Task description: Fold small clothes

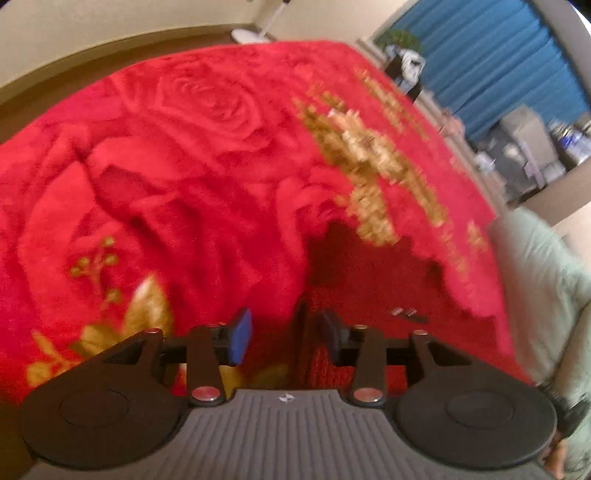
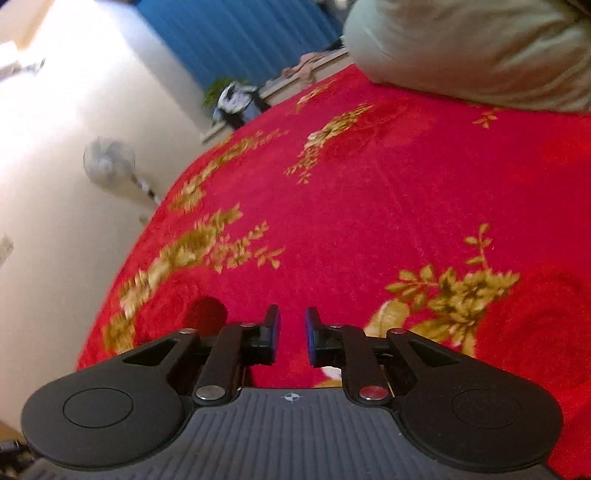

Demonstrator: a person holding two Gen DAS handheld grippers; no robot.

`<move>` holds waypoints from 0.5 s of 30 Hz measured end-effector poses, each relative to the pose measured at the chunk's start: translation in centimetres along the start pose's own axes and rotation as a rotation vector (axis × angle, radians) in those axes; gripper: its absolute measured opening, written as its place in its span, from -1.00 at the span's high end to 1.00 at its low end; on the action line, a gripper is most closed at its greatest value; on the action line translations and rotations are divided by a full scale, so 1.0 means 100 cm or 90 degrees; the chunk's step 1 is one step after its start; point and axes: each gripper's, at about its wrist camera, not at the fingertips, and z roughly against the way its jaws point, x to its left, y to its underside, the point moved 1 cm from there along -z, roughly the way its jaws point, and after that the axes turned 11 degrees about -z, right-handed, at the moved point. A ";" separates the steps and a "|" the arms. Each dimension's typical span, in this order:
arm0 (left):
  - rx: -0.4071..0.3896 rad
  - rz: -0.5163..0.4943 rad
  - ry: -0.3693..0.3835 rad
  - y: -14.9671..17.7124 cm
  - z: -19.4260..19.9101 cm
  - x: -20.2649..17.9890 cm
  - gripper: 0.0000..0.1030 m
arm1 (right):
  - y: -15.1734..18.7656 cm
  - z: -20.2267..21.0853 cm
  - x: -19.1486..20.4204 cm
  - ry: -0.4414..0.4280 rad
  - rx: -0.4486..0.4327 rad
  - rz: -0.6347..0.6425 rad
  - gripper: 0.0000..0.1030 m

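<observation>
1. My left wrist camera is sitting just behind my left gripper (image 1: 286,334), looking forward and steeply down, close over the plush red blanket with gold flower patterns (image 1: 192,177).
2. My right wrist camera is riding behind my right gripper (image 2: 292,338), tilting down less steeply, low over the same blanket (image 2: 369,221).
3. Both views are sharing the blanket, the pleated blue curtain (image 1: 491,55) (image 2: 236,33), the white standing fan (image 1: 255,29) (image 2: 109,158) and a pale green cushion (image 1: 546,280) (image 2: 472,48).

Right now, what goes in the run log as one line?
left gripper: open, over dark red garment | right gripper: open, nothing held | surface: red floral blanket | fold: not visible
</observation>
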 end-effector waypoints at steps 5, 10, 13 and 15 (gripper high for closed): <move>0.043 0.006 -0.048 0.011 -0.003 0.012 0.07 | 0.021 -0.018 0.015 0.006 0.101 0.079 0.21; 0.056 -0.057 -0.016 0.019 -0.008 -0.006 0.07 | 0.035 -0.030 0.033 -0.009 0.142 0.137 0.15; 0.036 -0.108 0.000 0.016 -0.011 -0.026 -0.02 | 0.032 -0.032 0.036 -0.031 0.132 0.118 0.10; 0.028 -0.139 -0.007 0.014 -0.017 -0.039 -0.04 | 0.029 -0.035 0.035 -0.052 0.119 0.093 0.02</move>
